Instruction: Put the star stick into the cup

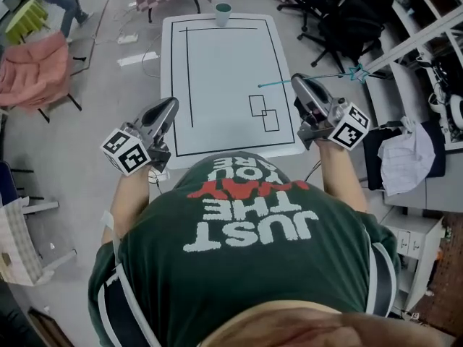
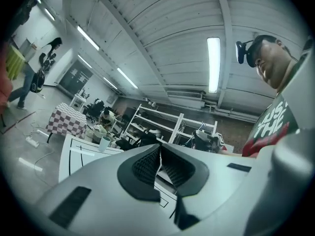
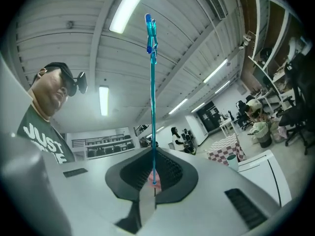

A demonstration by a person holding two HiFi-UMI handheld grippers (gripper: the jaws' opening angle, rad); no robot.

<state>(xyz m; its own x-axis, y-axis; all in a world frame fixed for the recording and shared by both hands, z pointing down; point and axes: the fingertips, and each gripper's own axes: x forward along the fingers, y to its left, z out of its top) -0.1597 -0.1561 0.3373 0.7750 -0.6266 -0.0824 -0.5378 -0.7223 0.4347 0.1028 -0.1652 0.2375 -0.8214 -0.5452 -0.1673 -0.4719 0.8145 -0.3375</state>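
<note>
Right gripper is being held raised just past the table's near right corner, forearm tucked beside the torso, jaws pointing forward and up. They are pinching narrow on the bottom end of the star stick. The stick is thin, teal and translucent. In the right gripper view it is rising straight up out of the dark ribbed pads. From the head view it is lying crosswise, its star hanging out past the table's right edge.

Left gripper is hovering at the near left corner, jaws pressed together on nothing (ribbed pads meeting, left gripper view).

Cup, small and pale green, is standing upright at the table's far edge, well apart from the stick. The tabletop is white with black rectangles drawn on it.
</note>
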